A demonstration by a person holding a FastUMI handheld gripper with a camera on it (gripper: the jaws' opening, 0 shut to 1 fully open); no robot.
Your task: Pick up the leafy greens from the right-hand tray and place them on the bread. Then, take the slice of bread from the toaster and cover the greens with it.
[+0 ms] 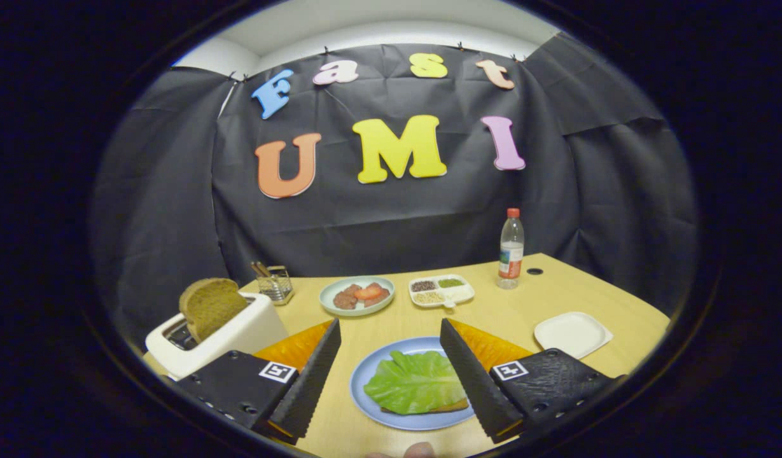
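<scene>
My gripper [391,375] hangs wide open and empty over the greens [413,381], apparently already resting on bread; I'd go for the toaster [216,331] slice [211,305], lower left.

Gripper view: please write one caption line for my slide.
Open gripper above a blue plate where leafy greens already cover bread; second slice waits in the toaster.

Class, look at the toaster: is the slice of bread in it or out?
In. The slice of bread stands upright in the toaster slot, top half protruding. The gripper is open, empty, over the blue plate.
</scene>
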